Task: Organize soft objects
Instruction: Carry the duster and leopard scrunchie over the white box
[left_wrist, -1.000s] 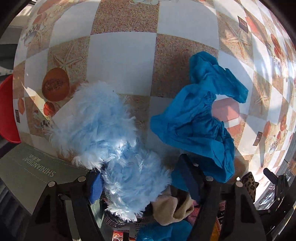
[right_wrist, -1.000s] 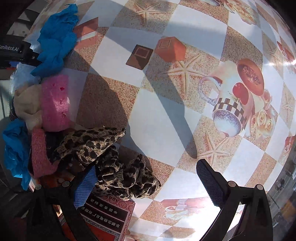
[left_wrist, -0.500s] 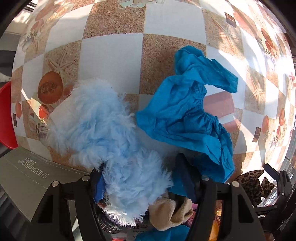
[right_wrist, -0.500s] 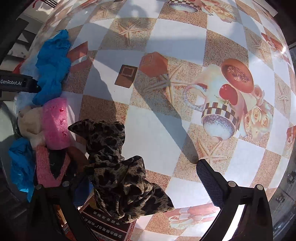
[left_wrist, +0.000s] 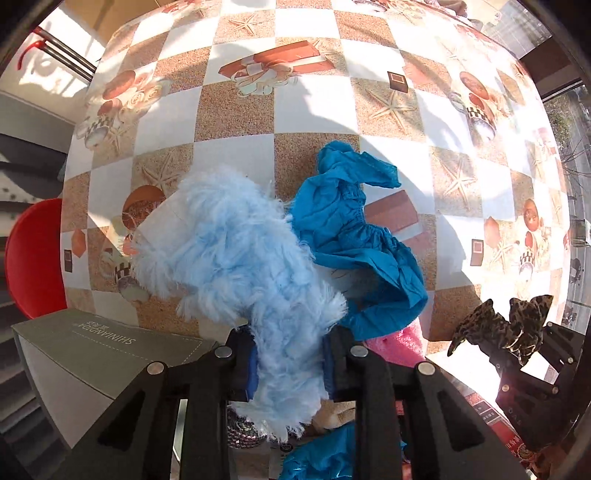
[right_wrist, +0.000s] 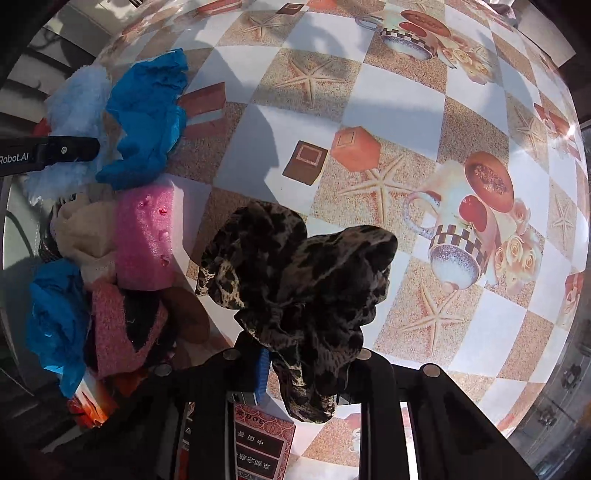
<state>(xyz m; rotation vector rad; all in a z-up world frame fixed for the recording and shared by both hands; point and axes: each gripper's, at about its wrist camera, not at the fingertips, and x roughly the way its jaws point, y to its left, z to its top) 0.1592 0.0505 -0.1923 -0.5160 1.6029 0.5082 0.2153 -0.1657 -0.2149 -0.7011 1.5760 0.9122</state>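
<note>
My left gripper is shut on a fluffy light-blue piece and holds it above the table; it also shows in the right wrist view. A crumpled blue cloth lies just right of it on the table. My right gripper is shut on a leopard-print scrunchie, lifted off the table; the scrunchie also shows at the right of the left wrist view. A heap of soft things lies at the left of the right wrist view: a pink sponge, a beige cloth, another blue cloth.
The checkered tablecloth carries printed cups, starfish and boxes. A grey cardboard box stands at the near left, a red chair beyond the table edge. A red printed box lies under my right gripper.
My right gripper closed on the leopard scrunchie and lifted it off the pile. My left gripper closed on the fluffy blue piece and rose with it.
</note>
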